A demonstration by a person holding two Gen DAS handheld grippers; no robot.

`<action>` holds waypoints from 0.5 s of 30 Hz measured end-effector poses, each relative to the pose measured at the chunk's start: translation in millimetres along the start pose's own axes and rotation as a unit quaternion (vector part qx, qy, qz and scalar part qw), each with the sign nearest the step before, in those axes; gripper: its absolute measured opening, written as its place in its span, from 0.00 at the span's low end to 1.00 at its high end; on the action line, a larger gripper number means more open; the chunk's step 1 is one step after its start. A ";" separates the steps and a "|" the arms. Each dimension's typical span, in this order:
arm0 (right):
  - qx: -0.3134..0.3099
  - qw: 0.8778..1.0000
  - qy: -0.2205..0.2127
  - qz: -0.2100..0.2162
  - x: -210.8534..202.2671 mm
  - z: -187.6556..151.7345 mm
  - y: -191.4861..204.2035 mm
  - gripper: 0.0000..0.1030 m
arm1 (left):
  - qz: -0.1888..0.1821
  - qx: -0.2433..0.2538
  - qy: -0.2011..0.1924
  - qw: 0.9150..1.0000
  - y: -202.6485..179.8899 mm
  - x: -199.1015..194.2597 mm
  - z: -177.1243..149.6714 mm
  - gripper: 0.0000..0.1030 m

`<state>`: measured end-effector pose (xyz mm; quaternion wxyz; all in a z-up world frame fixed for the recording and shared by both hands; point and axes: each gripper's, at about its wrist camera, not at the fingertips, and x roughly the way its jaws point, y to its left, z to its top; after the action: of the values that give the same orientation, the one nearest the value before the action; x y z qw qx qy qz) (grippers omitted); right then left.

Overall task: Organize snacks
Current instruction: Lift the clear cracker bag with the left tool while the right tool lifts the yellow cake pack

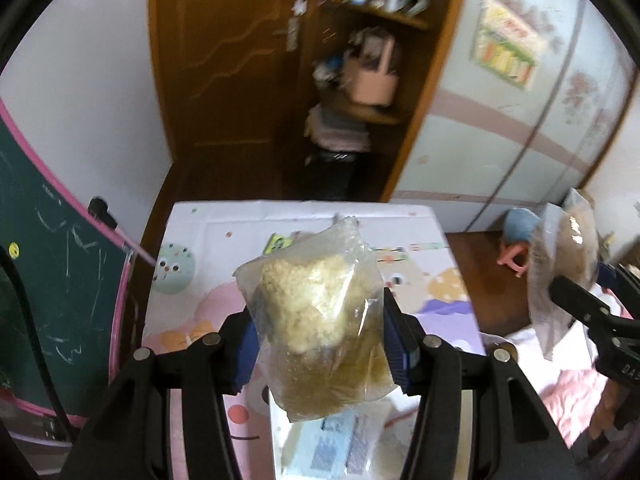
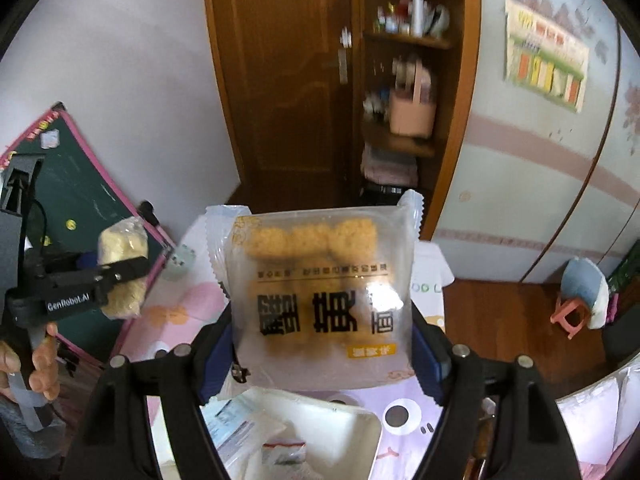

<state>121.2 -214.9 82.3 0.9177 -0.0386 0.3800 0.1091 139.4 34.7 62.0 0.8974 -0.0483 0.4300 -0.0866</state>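
Partly hidden: white tray (image 2: 352,432), cut off at the lower edge of the right wrist view, contents reduced to blurred wrappers; possibly small packets, hard to make out. Same tray in the left wrist view masked by the held bag, only pale blue packets (image 1: 336,448) showing beneath. Shelf clutter in the wooden cupboard (image 1: 372,60) smeared by blur, unreadable.

Left gripper (image 1: 320,332): clamped on a clear bag of crumbly yellow snack (image 1: 316,316), blue pads pressing both sides, bag upright, top corner rising above the fingertips, lower end sagging below them. Held above the cartoon-printed table (image 1: 208,240). Seen from the right wrist view at far left, (image 2: 120,272), same bag gripped at mid-height.

Right gripper (image 2: 324,344): closed on a flat sealed pack of round golden biscuits (image 2: 320,280), large black characters across the front, crimped edges left and right projecting past the fingers. Pack upright, lifted over the table, directly above the tray. In the left wrist view, at far right, edge-on and partly cut off (image 1: 560,272).

Background: green chalkboard (image 1: 48,264) at left, pink stool (image 2: 572,312) on the wooden floor.
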 end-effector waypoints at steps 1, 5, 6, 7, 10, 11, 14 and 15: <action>-0.006 1.000 -0.010 -0.002 -12.5 -4.6 5.8 0.74 | -0.007 0.010 -0.008 1.000 -5.0 -15.3 -5.8 0.51; -0.022 0.999 -0.038 0.003 -47.4 -28.3 22.0 0.75 | -0.033 0.033 -0.019 0.999 -21.3 -51.2 -29.5 0.51; -0.021 0.999 -0.042 0.007 -50.4 -32.8 25.3 0.76 | -0.037 0.035 -0.020 0.998 -25.7 -55.1 -33.1 0.51; -0.020 0.999 -0.045 0.011 -54.1 -37.6 27.0 0.77 | -0.046 0.041 -0.022 0.998 -30.0 -63.1 -41.4 0.51; -0.015 0.998 -0.055 0.017 -70.7 -63.1 36.1 0.77 | -0.062 0.052 -0.022 0.996 -37.3 -74.5 -60.5 0.51; -0.014 0.998 -0.055 0.017 -71.5 -69.5 38.2 0.77 | -0.069 0.054 -0.019 0.996 -39.2 -75.7 -66.9 0.51; -0.012 0.998 -0.052 0.014 -70.2 -91.5 41.2 0.77 | -0.079 0.064 -0.021 0.995 -45.3 -77.3 -87.9 0.51; -0.009 0.999 -0.050 0.012 -69.6 -99.9 42.5 0.77 | -0.077 0.069 -0.022 0.994 -46.4 -75.4 -94.5 0.51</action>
<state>-5.2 -200.7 61.3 0.9338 -0.0371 0.3329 0.1254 14.1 2.9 67.9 0.8985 -0.0213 0.3980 -0.1840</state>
